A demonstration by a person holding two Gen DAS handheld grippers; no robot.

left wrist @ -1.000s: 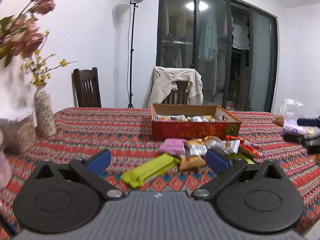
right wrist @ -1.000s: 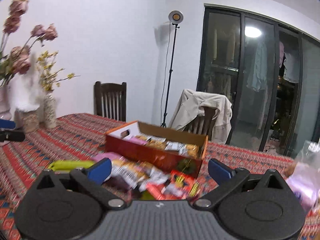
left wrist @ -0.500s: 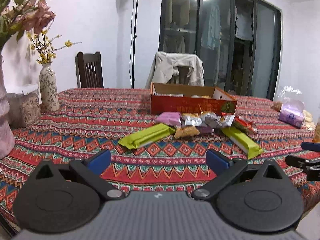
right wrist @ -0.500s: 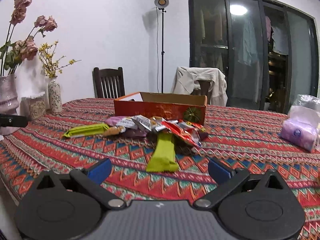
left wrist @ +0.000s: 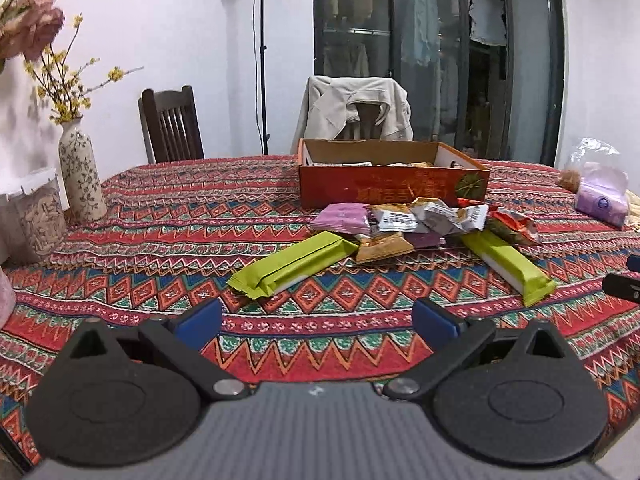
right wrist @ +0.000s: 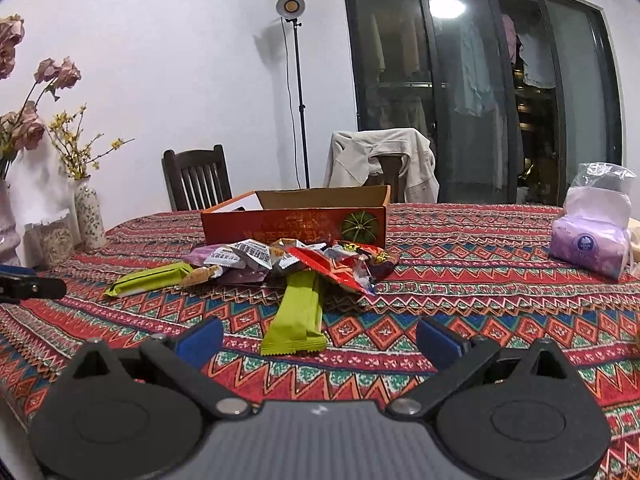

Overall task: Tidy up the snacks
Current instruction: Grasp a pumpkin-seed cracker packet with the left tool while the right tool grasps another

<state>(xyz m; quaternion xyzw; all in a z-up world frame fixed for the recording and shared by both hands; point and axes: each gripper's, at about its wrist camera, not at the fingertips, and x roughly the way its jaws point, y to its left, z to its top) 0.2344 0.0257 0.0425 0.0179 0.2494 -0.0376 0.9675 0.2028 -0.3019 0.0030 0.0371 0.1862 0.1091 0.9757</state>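
An orange cardboard box (left wrist: 392, 190) (right wrist: 296, 226) with several snacks inside stands mid-table. In front of it lies a heap of wrapped snacks (left wrist: 416, 220) (right wrist: 288, 258): pink, silver, tan and red packets. Two long green bars flank the heap, one at the left (left wrist: 294, 264) (right wrist: 150, 278) and one at the right (left wrist: 506, 266) (right wrist: 298, 314). My left gripper (left wrist: 316, 322) is open and holds nothing, low over the near table edge, short of the left bar. My right gripper (right wrist: 318, 338) is open too, with the right bar's near end between its fingers' line of sight.
The table wears a red patterned cloth (left wrist: 180, 216). A flowered vase (left wrist: 80, 176) and a jar stand at the left. A purple tissue pack (right wrist: 588, 242) and a plastic bag lie at the right. Two chairs (right wrist: 198, 178) stand behind the table, one draped with a jacket.
Both grippers have drawn back from the box and snack heap toward the near table edge and sunk lower. Both stay open.
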